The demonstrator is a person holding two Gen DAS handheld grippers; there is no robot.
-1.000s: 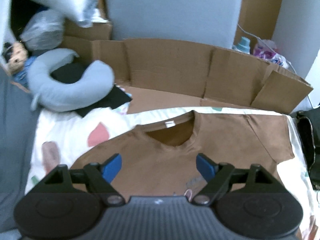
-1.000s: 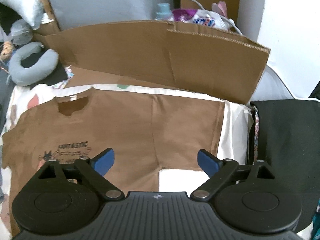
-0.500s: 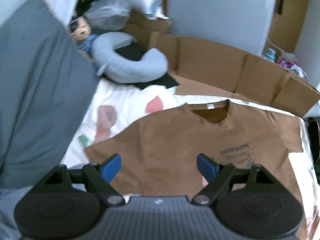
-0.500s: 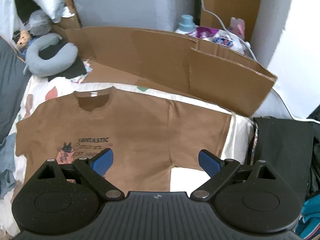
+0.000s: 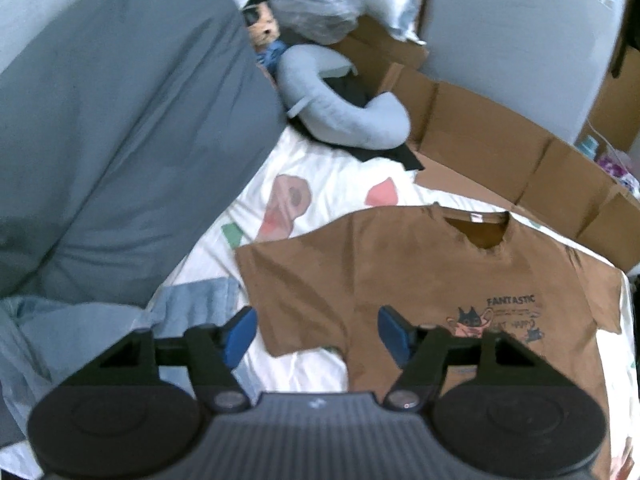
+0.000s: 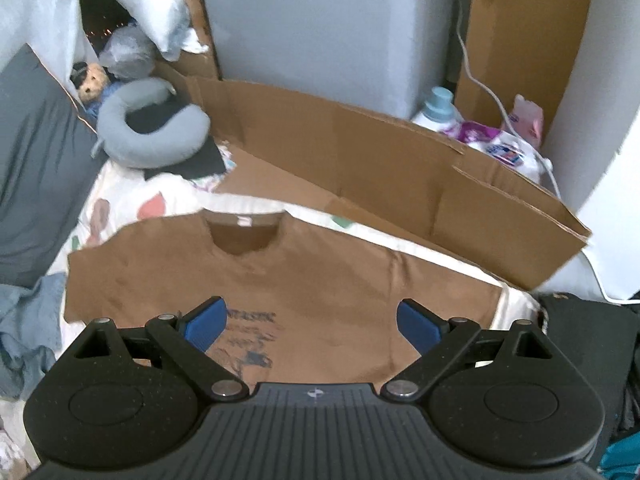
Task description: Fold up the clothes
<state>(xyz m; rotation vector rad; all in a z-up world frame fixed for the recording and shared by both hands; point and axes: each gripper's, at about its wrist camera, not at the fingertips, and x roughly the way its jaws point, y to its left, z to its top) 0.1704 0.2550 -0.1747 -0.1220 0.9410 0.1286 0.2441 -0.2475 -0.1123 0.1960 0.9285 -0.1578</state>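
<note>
A brown T-shirt (image 5: 420, 276) with a "FANTASTIC" print lies flat, front up, on a white patterned sheet (image 5: 328, 188). My left gripper (image 5: 318, 330) hovers above the shirt's left sleeve; its jaws are closing, and nothing is pressed between the blue pads. In the right wrist view the same T-shirt (image 6: 320, 276) spreads out below my right gripper (image 6: 312, 322), which hangs open over the printed chest with nothing held. The shirt's lower hem is hidden behind both gripper bodies.
A grey pillow (image 5: 112, 140) rises at the left, with crumpled light-blue cloth (image 5: 188, 304) below it. A grey neck pillow (image 6: 148, 136) and flattened cardboard (image 6: 400, 168) lie beyond the shirt. A dark garment (image 6: 592, 328) sits at the right, and bottles (image 6: 440, 108) stand behind the cardboard.
My left gripper has swung leftward from the collar to over the left sleeve, and its jaws have narrowed. My right gripper has risen, so more of the shirt shows below it.
</note>
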